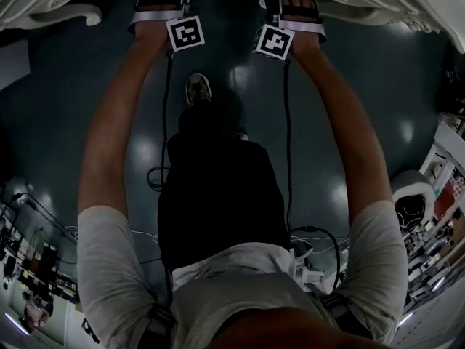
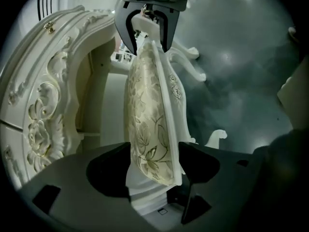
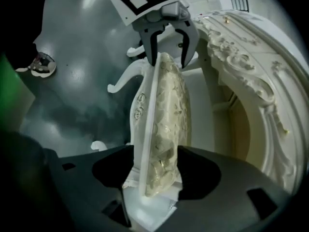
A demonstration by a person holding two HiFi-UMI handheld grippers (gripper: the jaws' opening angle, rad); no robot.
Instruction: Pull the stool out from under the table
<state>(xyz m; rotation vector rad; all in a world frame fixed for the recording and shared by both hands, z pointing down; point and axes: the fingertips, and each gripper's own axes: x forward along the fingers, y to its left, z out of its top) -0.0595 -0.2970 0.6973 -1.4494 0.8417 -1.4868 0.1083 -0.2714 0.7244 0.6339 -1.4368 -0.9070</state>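
Two grippers straddle opposite edges of the stool [image 2: 155, 105] seat, neither clamping it. Seen along the left gripper [image 2: 154, 166], the floral cushion [image 2: 144, 129] sits between its parted jaws, the carved white table [image 2: 43, 95] just beside, and the right gripper [image 2: 147, 40] stands spread around the far edge. The right gripper view mirrors this. Only the head view shows both arms [image 1: 116, 144] and a shoe [image 1: 197, 88] on dark floor [image 1: 58, 107], the stool almost hidden there.

Bare arms reached toward the top of the frame, left tool [image 1: 161, 6] and right tool [image 1: 296, 9] just beside the white carved counter [image 1: 43, 9], one shoe [image 1: 197, 89] below them on dark glossy floor [image 1: 65, 115].
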